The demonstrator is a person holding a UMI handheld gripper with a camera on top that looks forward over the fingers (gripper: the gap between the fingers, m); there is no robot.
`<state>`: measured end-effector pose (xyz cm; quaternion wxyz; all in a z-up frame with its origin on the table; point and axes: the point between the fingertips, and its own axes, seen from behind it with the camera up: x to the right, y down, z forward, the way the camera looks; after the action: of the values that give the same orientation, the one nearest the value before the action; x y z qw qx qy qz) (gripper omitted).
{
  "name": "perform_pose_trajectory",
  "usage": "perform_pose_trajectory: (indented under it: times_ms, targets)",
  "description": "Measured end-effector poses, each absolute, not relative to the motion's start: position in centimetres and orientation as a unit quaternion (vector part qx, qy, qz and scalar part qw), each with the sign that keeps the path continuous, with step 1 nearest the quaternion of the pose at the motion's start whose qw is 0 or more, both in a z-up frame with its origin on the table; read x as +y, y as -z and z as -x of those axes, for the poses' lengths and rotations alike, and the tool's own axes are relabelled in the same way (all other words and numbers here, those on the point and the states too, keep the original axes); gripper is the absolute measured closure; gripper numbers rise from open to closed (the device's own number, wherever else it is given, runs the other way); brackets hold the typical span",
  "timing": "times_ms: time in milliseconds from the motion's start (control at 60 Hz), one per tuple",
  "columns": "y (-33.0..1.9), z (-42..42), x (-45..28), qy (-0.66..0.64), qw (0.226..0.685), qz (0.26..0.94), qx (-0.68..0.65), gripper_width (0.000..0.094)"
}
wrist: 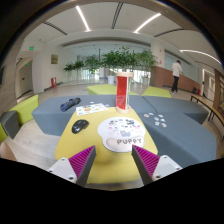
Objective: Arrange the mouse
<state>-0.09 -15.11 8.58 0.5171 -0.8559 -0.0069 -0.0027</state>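
A white mouse pad (121, 134) printed "PUPPY" lies on a yellow table (100, 165), just ahead of my fingers. A pale mouse-like shape (121, 127) seems to rest on the pad. A small dark rounded object (80, 126), possibly a mouse, lies on the table left of the pad. My gripper (113, 160) is open and empty above the near part of the table. Its magenta pads (81, 158) stand wide apart with nothing between them.
A tall red cup (121, 92) stands beyond the pad. White sheets (92, 108) and a dotted card (155, 118) lie on grey surfaces around the table. A black item (69, 103) lies far left. A person (177, 75) walks far off by plants (110, 62).
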Motion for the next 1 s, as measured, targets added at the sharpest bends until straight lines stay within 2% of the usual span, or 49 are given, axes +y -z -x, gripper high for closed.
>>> perform_pose_trajectory:
  times_ms: [133,350,600,800,1000]
  targets:
    - [-8.6,-0.1,-15.0,0.0,0.515,0.857,-0.009,0.0098]
    - [-8.5,-0.2,-12.4,-0.017,0.51,0.86,-0.019,0.0105]
    - [-7.0,8.3,-6.2,-0.044,0.491,0.867,-0.076,0.011]
    - [-3.4,15.0,-0.5,-0.064,0.473,0.872,-0.108,0.0107]
    - [-0.2,16.8,4.3,-0.053,0.46,0.882,-0.092,0.0109]
